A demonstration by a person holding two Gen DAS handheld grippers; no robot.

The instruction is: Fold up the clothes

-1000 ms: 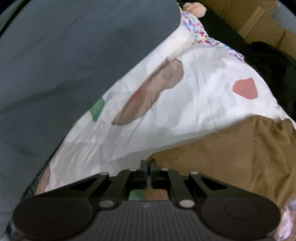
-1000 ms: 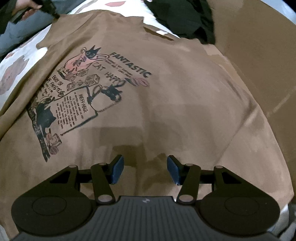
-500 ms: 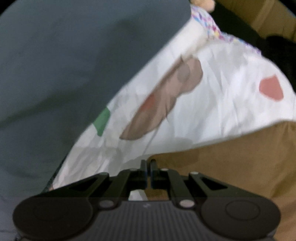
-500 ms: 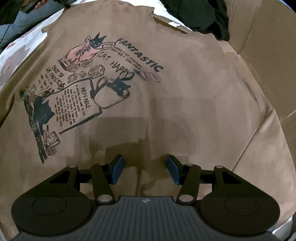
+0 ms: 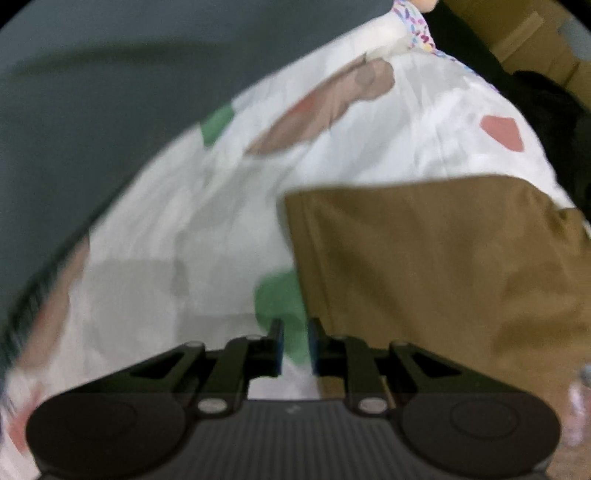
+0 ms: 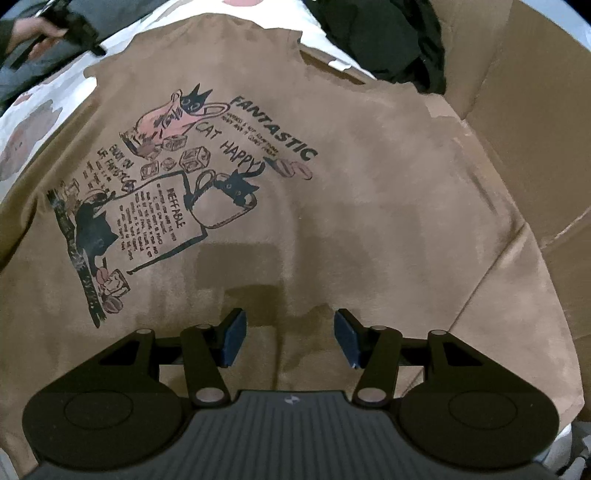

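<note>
- While the brown T-shirt (image 6: 332, 206) lies flat, print side up, on the white patterned sheet (image 5: 221, 236), it fills most of the right wrist view and serves as the landmark for everything else.
- At the shirt's far left corner, in the left wrist view, the left gripper (image 5: 295, 347) hovers just beside the sleeve hem; its jaws are opening, with only the sheet's green patch showing between them and no cloth pinched.
- Over the shirt's near hem the right gripper (image 6: 290, 338) hangs with its blue pads (image 6: 234, 338) well apart, nothing between them, the fabric lying loose below.
- Beyond the shirt's collar sits a dark garment (image 6: 384, 33), and along the shirt's right side a cardboard box (image 6: 517, 110) rises against the sleeve.
- The shirt looks like thin, soft jersey: light, limp, not slippery, likely to drape and crease wherever it is lifted, and to drag the sheet's wrinkles if pulled flat.
- A sound hold, in my judgement, is at the seamed edges, where doubled cloth gives the pads something firm: the sleeve hem or shoulder seam on the left, the bottom hem corner on the right.
- Pinching mid-panel would probably bunch the print and spoil a straight fold line.
</note>
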